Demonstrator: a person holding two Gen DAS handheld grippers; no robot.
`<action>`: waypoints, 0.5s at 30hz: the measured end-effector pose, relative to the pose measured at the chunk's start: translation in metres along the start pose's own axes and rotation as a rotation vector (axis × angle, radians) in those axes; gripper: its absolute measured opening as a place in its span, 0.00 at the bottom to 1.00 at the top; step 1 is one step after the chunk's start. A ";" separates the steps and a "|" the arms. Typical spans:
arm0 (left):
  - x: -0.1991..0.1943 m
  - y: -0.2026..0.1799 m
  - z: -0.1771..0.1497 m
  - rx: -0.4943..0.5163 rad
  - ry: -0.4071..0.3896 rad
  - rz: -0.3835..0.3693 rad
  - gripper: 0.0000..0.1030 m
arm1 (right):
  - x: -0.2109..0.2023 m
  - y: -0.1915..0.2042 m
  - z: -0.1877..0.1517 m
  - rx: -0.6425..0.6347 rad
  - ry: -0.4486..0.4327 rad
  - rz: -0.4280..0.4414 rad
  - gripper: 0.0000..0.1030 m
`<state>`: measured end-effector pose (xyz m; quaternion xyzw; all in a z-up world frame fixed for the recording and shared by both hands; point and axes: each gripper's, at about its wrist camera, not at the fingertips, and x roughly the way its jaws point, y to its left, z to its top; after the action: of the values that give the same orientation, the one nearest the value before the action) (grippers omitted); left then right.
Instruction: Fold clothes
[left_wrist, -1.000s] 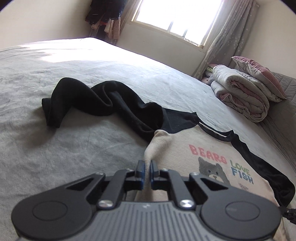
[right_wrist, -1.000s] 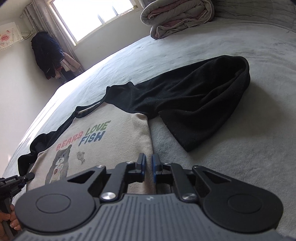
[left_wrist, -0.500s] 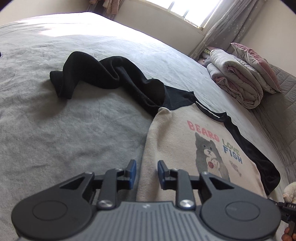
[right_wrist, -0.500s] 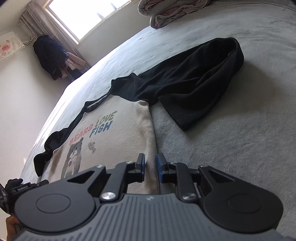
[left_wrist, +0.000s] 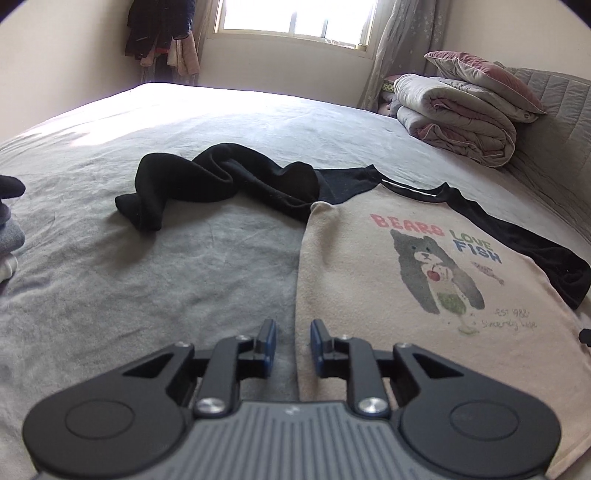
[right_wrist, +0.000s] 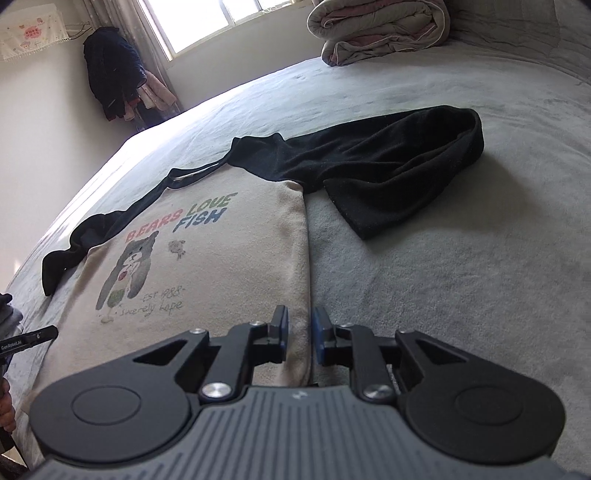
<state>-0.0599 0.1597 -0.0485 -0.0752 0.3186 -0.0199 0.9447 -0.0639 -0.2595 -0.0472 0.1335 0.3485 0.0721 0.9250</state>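
Both grippers are letting go of the shirt (left_wrist: 369, 280): a second ago each was clenched on a hem corner. The left gripper (left_wrist: 292, 345) is opening, the right gripper (right_wrist: 300, 332) standing slightly apart, nothing between either. Spreading looks finished; folding can begin. The shirt is lying flat on the bed (left_wrist: 147, 295), collar pointing toward the window (left_wrist: 295, 18), long axis running hem to collar, black sleeves (right_wrist: 388, 173) sprawling sideways.

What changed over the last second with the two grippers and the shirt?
Both grippers let go of the shirt: left gripper and right gripper were pinched shut on its side edges; now the left is still opening, the right stands apart, nothing between the fingers. Both backed off slightly. Shirt and black sleeves stayed flat.
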 end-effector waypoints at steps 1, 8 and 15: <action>-0.003 -0.002 0.001 0.002 -0.022 0.000 0.38 | -0.002 0.005 0.000 -0.028 -0.022 -0.010 0.23; -0.014 -0.039 0.005 0.059 -0.183 -0.046 0.68 | 0.002 0.050 -0.003 -0.170 -0.113 0.005 0.60; 0.011 -0.091 -0.006 0.309 -0.175 -0.051 0.76 | 0.037 0.077 -0.009 -0.225 -0.058 0.036 0.73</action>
<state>-0.0540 0.0685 -0.0453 0.0613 0.2264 -0.0862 0.9683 -0.0451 -0.1760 -0.0540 0.0370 0.3089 0.1234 0.9423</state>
